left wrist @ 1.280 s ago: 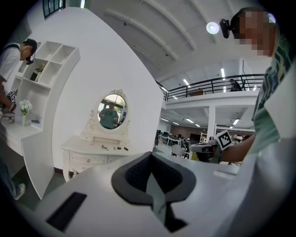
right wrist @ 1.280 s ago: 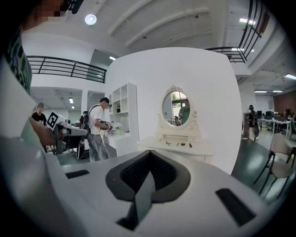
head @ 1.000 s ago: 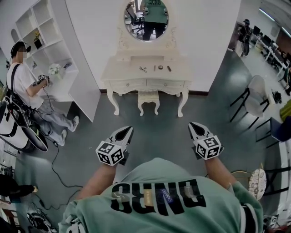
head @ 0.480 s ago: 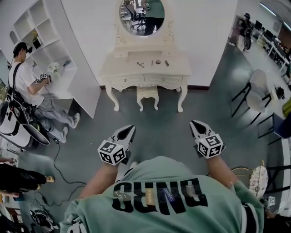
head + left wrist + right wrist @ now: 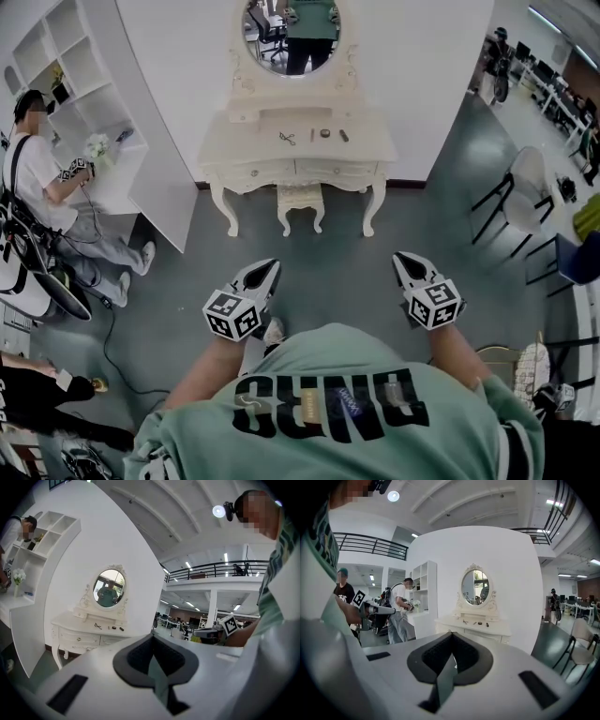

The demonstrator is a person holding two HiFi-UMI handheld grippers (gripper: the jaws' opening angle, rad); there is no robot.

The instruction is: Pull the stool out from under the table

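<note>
A small cream stool (image 5: 300,199) stands tucked between the legs of a white dressing table (image 5: 246,163) against the far wall, under an oval mirror (image 5: 292,30). The same table (image 5: 77,632) shows in the left gripper view and again (image 5: 494,629) in the right gripper view; the stool is hidden there. My left gripper (image 5: 267,271) and right gripper (image 5: 402,260) are held in front of my chest, well short of the stool. Both are shut with nothing between the jaws.
At the left, a person (image 5: 37,178) sits by a white shelf unit (image 5: 89,112). A cable (image 5: 112,337) runs over the grey floor. White and dark chairs (image 5: 525,192) stand at the right. Small items lie on the table top (image 5: 314,136).
The dressing table and stool have shifted slightly up and left in the head view. Both grippers keep their place before my chest.
</note>
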